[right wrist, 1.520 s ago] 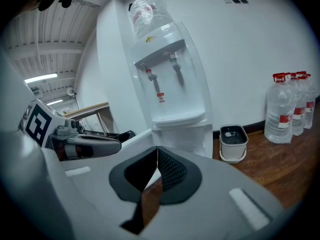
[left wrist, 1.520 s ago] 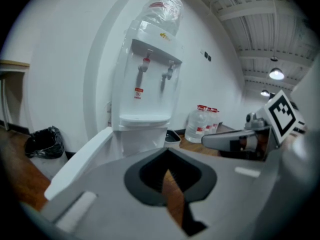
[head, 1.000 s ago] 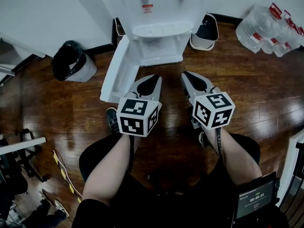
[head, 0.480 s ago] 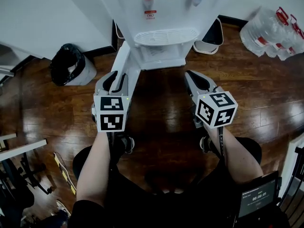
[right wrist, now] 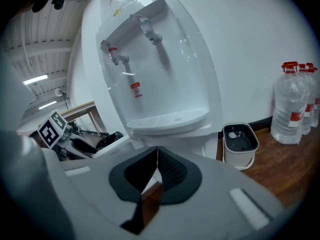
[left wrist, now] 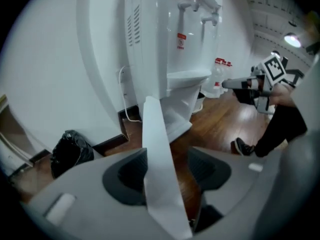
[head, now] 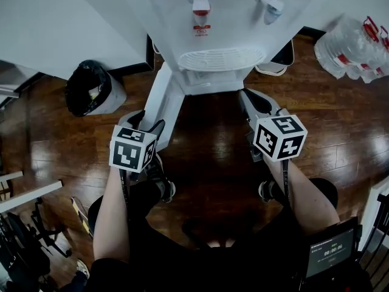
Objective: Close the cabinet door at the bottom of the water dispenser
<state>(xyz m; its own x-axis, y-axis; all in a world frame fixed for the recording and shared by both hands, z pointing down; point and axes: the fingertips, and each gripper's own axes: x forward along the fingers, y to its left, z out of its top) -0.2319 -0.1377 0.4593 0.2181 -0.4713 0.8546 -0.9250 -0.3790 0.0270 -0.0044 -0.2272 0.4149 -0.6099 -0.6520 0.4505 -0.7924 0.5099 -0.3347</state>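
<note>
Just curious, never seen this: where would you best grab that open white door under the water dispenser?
Its thin free edge, coming from the front. The cabinet door stands open and edge-on, a narrow slab that two jaws can straddle. The left gripper, its jaws just opened, has that edge between them, not yet pressing.

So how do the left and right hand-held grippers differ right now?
On the left hand-held gripper the jaws have just been opening and stand apart around the edge of the open cabinet door; on the right hand-held gripper they are shut on nothing. The left is at the door; the right points at the water dispenser front. Both carry marker cubes.
</note>
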